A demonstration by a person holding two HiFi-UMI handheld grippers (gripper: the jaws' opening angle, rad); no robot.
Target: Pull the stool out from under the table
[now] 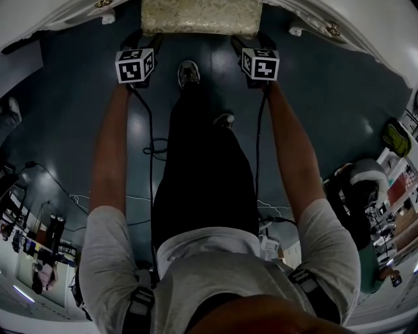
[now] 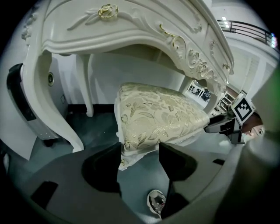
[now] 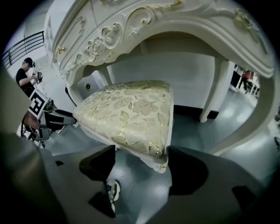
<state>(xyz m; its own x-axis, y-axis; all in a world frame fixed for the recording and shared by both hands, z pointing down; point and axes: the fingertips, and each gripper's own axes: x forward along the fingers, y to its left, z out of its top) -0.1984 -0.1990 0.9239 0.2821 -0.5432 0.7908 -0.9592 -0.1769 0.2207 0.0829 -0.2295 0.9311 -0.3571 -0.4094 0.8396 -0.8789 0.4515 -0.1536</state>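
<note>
Stool point(image 1: 196, 16) was mostly tucked under the table point(image 1: 366, 36), with only its near edge poking out toward the person. Working outward from them: both arms point(image 1: 111, 150) were stretched forward and down, with cables point(image 1: 151, 130) running back alongside. One shoe point(image 1: 189, 73) was planted on the dark floor point(image 1: 313, 98) between the two grippers.

Left gripper point(image 2: 140, 161) had its jaws closed onto the near left corner of the gold floral seat, held fairly wide by the padding pinched between them. Right gripper point(image 3: 141, 159) had the near right corner the same way, jaws a bit wider, the fabric edge touching both inner faces. Each one's marker cube point(image 1: 134, 65) sat just short of the seat.

Past that, the seat ran back between the table's curved white legs point(image 2: 57, 113), right under the carved front with its gold trim. Way off to the side another person point(image 3: 26, 74) stood near a railing point(image 3: 24, 46).
</note>
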